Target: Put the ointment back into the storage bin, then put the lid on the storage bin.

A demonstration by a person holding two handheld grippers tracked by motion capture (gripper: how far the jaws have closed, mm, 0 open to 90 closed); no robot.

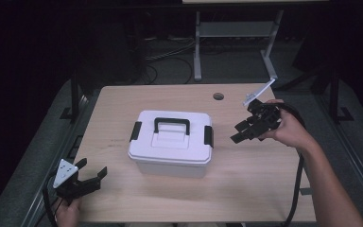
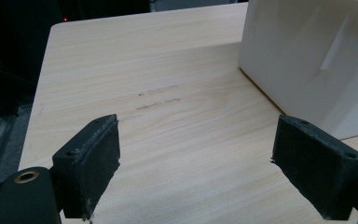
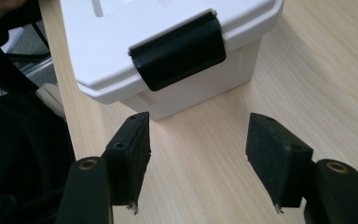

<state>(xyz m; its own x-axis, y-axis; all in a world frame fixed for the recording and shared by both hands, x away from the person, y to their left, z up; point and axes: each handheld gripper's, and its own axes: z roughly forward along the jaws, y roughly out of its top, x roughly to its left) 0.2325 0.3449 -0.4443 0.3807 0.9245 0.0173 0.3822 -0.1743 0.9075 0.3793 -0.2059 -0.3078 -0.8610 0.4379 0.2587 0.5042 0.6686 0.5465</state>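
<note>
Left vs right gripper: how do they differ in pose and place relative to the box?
The left gripper sits low at the table's near left corner, well off the white box; the right gripper is raised beside the box's right end. The left points past the box's near corner; the right points at the black side latch. Both are open, nothing between their fingers.

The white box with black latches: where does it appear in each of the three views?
High view: the white box stands at the table's middle.
Left gripper view: its plain side wall is at the upper right.
Right gripper view: its end with one black latch is at the top centre.
Shared landmark: the wooden table.
</note>
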